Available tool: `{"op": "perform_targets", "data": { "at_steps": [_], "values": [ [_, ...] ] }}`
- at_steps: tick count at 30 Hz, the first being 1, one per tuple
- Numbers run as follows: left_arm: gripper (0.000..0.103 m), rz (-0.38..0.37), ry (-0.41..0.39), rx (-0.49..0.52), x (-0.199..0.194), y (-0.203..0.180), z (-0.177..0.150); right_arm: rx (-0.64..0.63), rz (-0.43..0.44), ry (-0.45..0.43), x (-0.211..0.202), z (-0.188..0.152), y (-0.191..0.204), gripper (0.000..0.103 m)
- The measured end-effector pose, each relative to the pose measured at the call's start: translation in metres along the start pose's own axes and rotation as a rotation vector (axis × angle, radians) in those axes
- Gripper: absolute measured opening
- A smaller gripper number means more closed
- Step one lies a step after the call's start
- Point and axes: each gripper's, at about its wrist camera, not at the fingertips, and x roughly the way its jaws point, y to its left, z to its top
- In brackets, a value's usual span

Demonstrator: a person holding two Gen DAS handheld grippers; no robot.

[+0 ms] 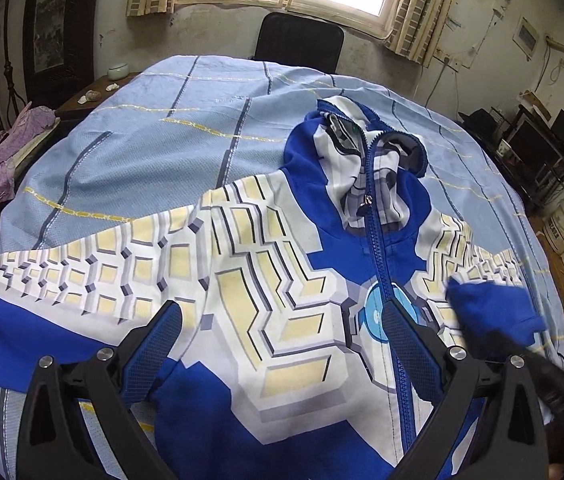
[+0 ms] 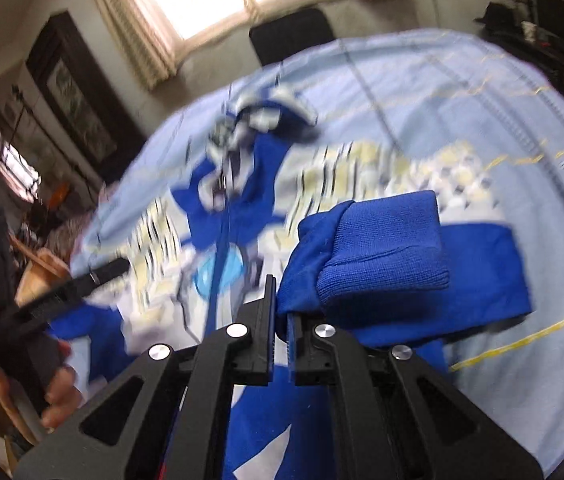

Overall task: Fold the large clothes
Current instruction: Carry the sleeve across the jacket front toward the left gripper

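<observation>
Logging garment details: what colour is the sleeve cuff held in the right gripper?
Solid royal blue ribbed knit cuff, clearest in the right wrist view, pinched by the right gripper.

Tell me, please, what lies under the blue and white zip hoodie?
The hoodie lies front up on a light blue sheet with dark and yellow lines, which shows all around it. Whatever the sheet covers is hidden. The right gripper pinches the blue sleeve cuff.

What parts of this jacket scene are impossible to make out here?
- Bottom hem of the blue-and-white zip-up hooded jacket: cut off by the lower edge, behind the left gripper, left wrist view.
- Chest print: motion-blurred, right wrist view.
- Cloth inside the right gripper: hidden between its shut jaws, beside the blue ribbed sleeve cuff.
</observation>
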Motion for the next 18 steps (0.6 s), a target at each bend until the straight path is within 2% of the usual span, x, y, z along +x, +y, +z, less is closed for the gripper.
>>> {"op": "perform_targets", "data": {
  "at_steps": [2, 3, 4, 6, 8, 10, 12, 13, 18],
  "values": [
    [0.100, -0.009, 0.012, 0.014, 0.004, -0.004, -0.001, -0.029, -0.022, 0.076, 0.020, -0.007, 0.002, 0.007],
    [0.100, -0.015, 0.015, 0.022, 0.004, -0.006, -0.002, -0.041, -0.026, 0.090, 0.024, -0.012, 0.002, 0.007],
    [0.100, -0.023, 0.015, 0.030, 0.004, -0.008, -0.002, -0.064, -0.024, 0.083, 0.021, -0.014, 0.004, 0.012],
    [0.100, -0.029, 0.008, 0.056, 0.004, -0.014, -0.004, -0.076, 0.017, 0.106, 0.009, -0.014, 0.000, 0.024],
    [0.100, -0.025, -0.002, 0.089, 0.004, -0.021, -0.007, -0.054, 0.081, 0.110, -0.010, -0.016, -0.007, 0.041],
    [0.100, -0.023, -0.007, 0.120, 0.004, -0.029, -0.010, -0.039, 0.133, 0.071, -0.033, -0.018, -0.014, 0.044],
    [0.100, -0.039, -0.023, 0.184, 0.001, -0.045, -0.017, -0.014, 0.148, 0.013, -0.054, -0.015, -0.027, 0.045],
    [0.100, -0.039, -0.034, 0.227, -0.001, -0.057, -0.023, 0.011, 0.158, -0.013, -0.063, -0.013, -0.036, 0.048],
    [0.100, -0.034, 0.004, 0.441, -0.003, -0.124, -0.051, 0.125, 0.179, -0.083, -0.087, 0.010, -0.073, 0.048]
  ]
}}
